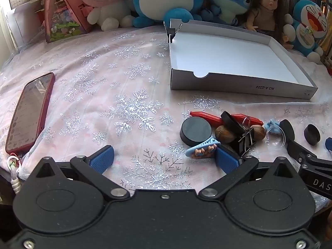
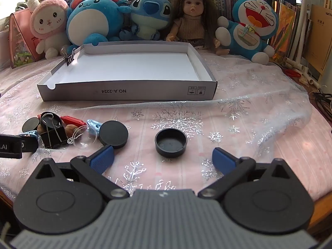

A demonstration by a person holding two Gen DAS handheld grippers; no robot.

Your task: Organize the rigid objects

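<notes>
Both hand-held grippers hover with jaws apart: the left hand-held gripper [image 1: 165, 157] over bare cloth, the right hand-held gripper [image 2: 164, 158] just short of a black cap [image 2: 171, 143]. The empty box [image 2: 128, 92] sits at twelve o'clock, the clutter pile [image 2: 51, 131] at nine.

Both claws hang low over the desk, pointed forward and held roughly level. The left claw [image 1: 165, 158] has its two blue-padded fingers [image 1: 102, 158] spread wide with nothing between them, black linkage arms angled outward from the body. The right claw [image 2: 164, 159] stands just the same, its blue fingers [image 2: 224, 162] parted wide and gripping nothing, on a grey ribbed body. The two are near each other, side by side: from the left wrist view the right claw's black finger pokes in at the right edge, and from the right wrist view the left claw's body shows at the left edge.
</notes>
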